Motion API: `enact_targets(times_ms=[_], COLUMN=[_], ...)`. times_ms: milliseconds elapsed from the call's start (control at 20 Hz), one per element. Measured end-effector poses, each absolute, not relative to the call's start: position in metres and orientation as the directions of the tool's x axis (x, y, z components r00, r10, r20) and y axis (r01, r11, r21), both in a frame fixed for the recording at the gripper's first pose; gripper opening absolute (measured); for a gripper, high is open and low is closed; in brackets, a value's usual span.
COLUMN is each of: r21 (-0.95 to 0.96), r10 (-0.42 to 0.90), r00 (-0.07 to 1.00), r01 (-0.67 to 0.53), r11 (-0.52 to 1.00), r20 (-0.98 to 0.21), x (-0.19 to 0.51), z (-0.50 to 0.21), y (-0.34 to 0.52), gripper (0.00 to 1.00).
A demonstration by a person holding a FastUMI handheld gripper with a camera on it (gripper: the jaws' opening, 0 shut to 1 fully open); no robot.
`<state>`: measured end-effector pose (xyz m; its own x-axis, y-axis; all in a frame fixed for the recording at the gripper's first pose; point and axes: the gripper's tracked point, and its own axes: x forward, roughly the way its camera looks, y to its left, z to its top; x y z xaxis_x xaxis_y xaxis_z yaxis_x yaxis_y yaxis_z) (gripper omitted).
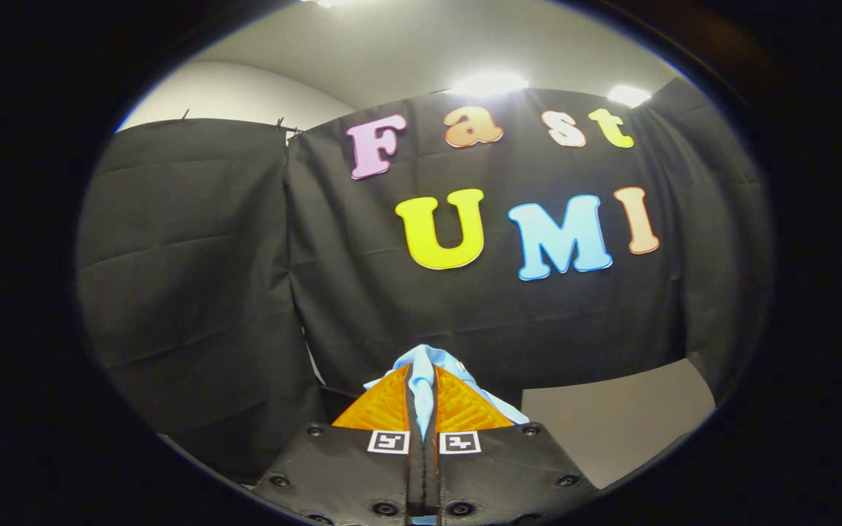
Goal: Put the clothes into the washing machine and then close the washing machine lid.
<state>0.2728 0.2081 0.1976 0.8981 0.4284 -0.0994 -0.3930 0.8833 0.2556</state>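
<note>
My gripper (422,380), low in the centre of the frame, is raised toward the booth's black cloth wall (245,256). Its two fingers (384,409) are drawn together and clamped on a light blue garment (421,363), both pressing on the cloth. A narrow fold of the garment runs down the slit between the fingers; the rest bunches just above their tips and spills to the lower right behind the right finger. Ceiling lights (490,82) glare at the top of the frame. A pale surface (611,424) shows at lower right, below the cloth's hem.
</note>
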Motion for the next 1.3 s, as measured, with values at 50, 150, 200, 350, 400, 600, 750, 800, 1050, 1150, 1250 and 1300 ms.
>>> enact_targets(times_ms=[50, 150, 200, 350, 400, 600, 750, 800, 1050, 1150, 1250, 1300], r21=[0.253, 0.251, 0.253, 0.243, 0.245, 0.259, 0.270, 0.270, 0.244, 0.240, 0.241, 0.240], r10=[0.450, 0.493, 0.515, 0.565, 0.580, 0.621, 0.633, 0.637, 0.638, 0.634, 0.628, 0.624], r00=[0.887, 0.863, 0.850, 0.815, 0.803, 0.759, 0.737, 0.727, 0.690, 0.673, 0.656, 0.648], r01=[-0.414, -0.455, -0.477, -0.527, -0.539, -0.571, -0.575, -0.579, -0.590, -0.590, -0.587, -0.585], r11=[0.874, 0.854, 0.842, 0.815, 0.806, 0.779, 0.772, 0.770, 0.769, 0.771, 0.773, 0.775], r20=[-0.102, -0.110, -0.112, -0.130, -0.140, -0.195, -0.238, -0.256, -0.342, -0.382, -0.418, -0.436], x=[0.272, 0.273, 0.272, 0.274, 0.275, 0.282, 0.287, 0.287, 0.286, 0.288, 0.289, 0.292], z=[0.196, 0.195, 0.193, 0.184, 0.179, 0.149, 0.125, 0.115, 0.062, 0.038, 0.015, 0.002], y=[0.224, 0.254, 0.269, 0.312, 0.324, 0.367, 0.387, 0.393, 0.420, 0.429, 0.434, 0.436], gripper=[0.01, 0.01, 0.01, 0.01, 0.01, 0.01, 0.01, 0.01, 0.01, 0.01, 0.01, 0.01])
